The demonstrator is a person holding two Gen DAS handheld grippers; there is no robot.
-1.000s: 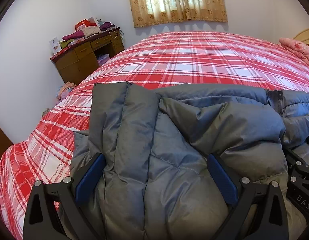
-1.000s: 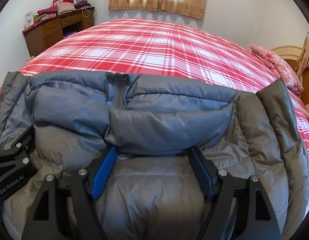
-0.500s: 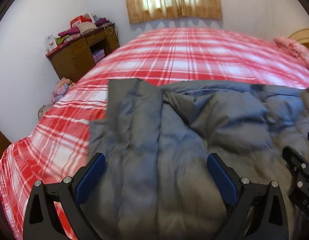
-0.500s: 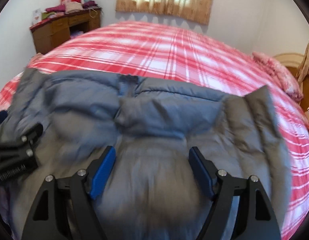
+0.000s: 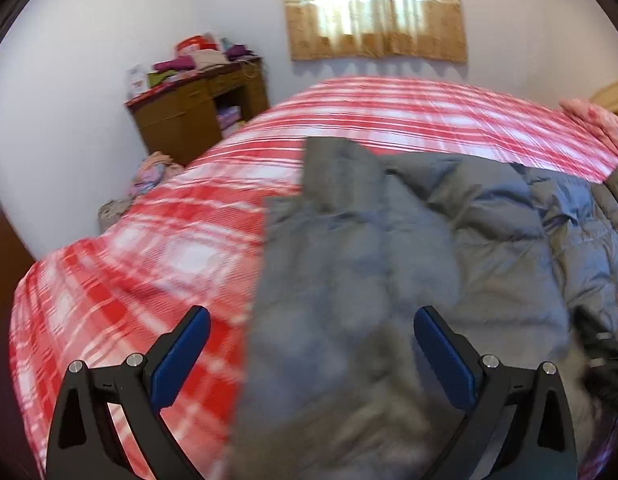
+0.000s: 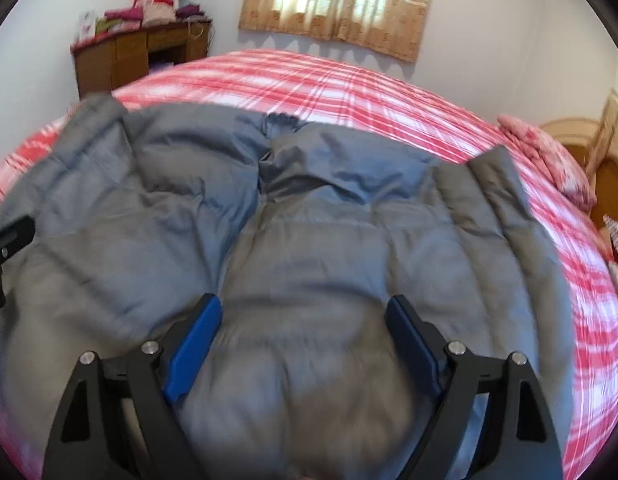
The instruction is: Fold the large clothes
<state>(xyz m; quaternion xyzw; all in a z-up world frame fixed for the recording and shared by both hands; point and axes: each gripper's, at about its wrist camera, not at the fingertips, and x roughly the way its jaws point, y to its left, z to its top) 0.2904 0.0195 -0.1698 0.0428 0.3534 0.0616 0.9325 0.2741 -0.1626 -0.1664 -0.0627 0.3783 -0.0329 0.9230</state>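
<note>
Your left gripper (image 5: pixel 311 338) stands wide open with nothing held; the grey puffer jacket (image 5: pixel 389 272) lies under and ahead of it, its left edge running between the two blue pads, so one pad sits over the red plaid bedspread (image 5: pixel 141 264) and the other over the padding. Your right gripper (image 6: pixel 303 320) has just been opening its jaws further and grips nothing; the jacket (image 6: pixel 309 232) spreads flat beneath and beyond it, collar (image 6: pixel 281 124) toward the far side. The frames are blurred, so you cannot tell whether the pads brush the fabric. Bare bedspread (image 6: pixel 329 76) stretches beyond the collar toward the curtained window (image 6: pixel 337 0). A wooden desk (image 5: pixel 193 116) stands off the bed's far left corner, a pink pillow (image 6: pixel 549 156) at the right.
</note>
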